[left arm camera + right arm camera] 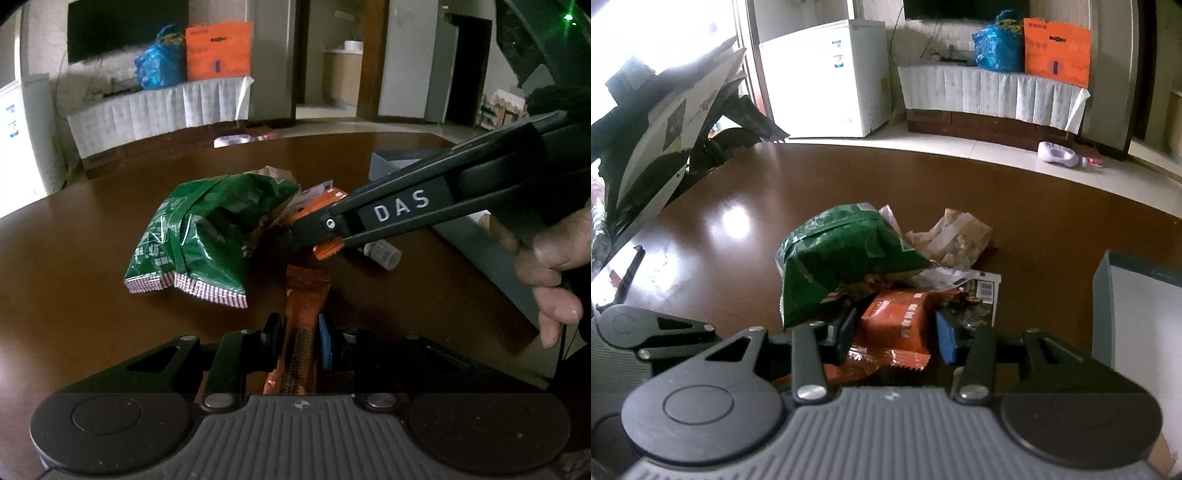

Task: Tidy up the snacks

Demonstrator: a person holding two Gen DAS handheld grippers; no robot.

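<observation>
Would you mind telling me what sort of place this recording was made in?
Most likely a home living or dining room: a brown wooden table, a white chest freezer by the wall, and a dark TV above a cloth-draped cabinet.

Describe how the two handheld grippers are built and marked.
Both are matte black linkage frames on a ribbed grey base with round black discs. The left gripper and the right gripper each pair one black pad with one blue pad. In the left wrist view, the right gripper's arm bears white "DAS" lettering.
</observation>
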